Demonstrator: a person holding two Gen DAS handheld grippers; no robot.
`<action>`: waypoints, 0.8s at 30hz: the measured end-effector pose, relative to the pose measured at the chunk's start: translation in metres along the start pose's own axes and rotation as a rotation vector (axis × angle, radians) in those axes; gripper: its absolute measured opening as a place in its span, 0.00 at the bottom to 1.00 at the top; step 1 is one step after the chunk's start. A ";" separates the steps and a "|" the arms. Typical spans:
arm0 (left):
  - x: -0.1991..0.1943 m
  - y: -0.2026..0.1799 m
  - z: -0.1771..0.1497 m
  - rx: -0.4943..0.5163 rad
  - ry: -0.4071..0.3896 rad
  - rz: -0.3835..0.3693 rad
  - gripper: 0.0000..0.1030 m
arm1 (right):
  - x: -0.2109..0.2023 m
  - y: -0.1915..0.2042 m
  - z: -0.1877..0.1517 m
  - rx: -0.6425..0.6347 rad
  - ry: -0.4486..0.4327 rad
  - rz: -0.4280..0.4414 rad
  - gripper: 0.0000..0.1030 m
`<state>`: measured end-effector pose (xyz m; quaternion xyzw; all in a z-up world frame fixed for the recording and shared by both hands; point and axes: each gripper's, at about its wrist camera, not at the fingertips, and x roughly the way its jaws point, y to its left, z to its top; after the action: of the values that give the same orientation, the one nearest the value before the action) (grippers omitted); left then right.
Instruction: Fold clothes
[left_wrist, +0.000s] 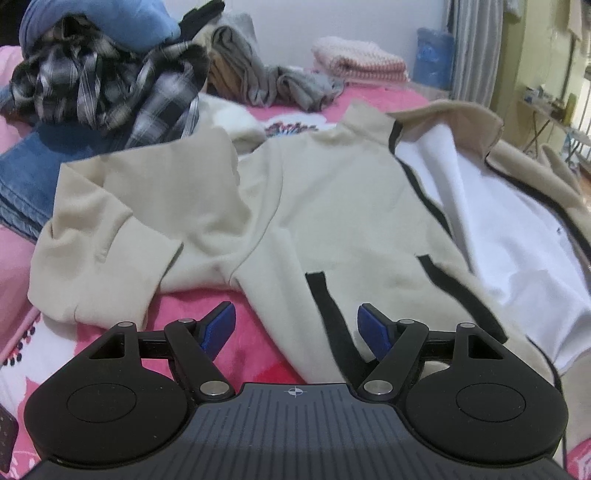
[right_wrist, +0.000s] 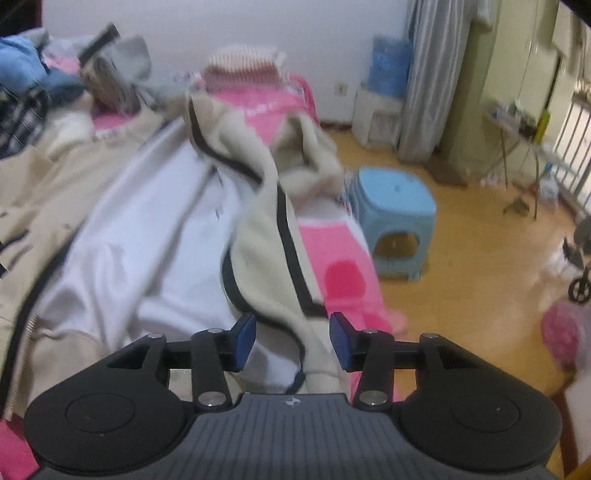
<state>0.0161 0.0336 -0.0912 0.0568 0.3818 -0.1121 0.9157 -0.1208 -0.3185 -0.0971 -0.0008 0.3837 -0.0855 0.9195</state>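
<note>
A cream fleece jacket (left_wrist: 332, 203) with black trim lies front-open on the pink bedspread (left_wrist: 251, 354), its white lining (left_wrist: 498, 229) showing and its left sleeve (left_wrist: 110, 236) folded in. My left gripper (left_wrist: 295, 328) is open just above the hem, and a black pocket strip (left_wrist: 332, 325) runs between its blue pads without touching them. In the right wrist view the jacket's right front panel (right_wrist: 266, 221) lies bunched along the edge of the bed. My right gripper (right_wrist: 292, 341) is open, and the panel's lower edge sits loose between its pads (right_wrist: 243, 341).
A heap of unfolded clothes, a plaid shirt (left_wrist: 103, 85) on top, sits at the back left, with jeans (left_wrist: 22, 184) below it and a grey garment (left_wrist: 258, 81) beside it. A folded pink knit (left_wrist: 358, 61) lies at the far end. A blue stool (right_wrist: 395, 221) stands on the wooden floor right of the bed.
</note>
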 end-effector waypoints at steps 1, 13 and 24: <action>-0.003 -0.001 0.001 0.003 -0.010 -0.003 0.71 | -0.006 0.003 0.002 -0.001 -0.021 0.008 0.49; -0.038 -0.001 0.002 -0.022 -0.035 -0.189 0.71 | -0.005 0.083 0.011 0.037 0.136 0.706 0.57; -0.078 -0.031 -0.032 0.223 -0.018 -0.478 0.71 | 0.053 0.096 -0.025 0.291 0.385 0.863 0.25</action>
<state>-0.0668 0.0224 -0.0585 0.0644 0.3614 -0.3673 0.8546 -0.0871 -0.2308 -0.1587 0.3022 0.4958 0.2519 0.7742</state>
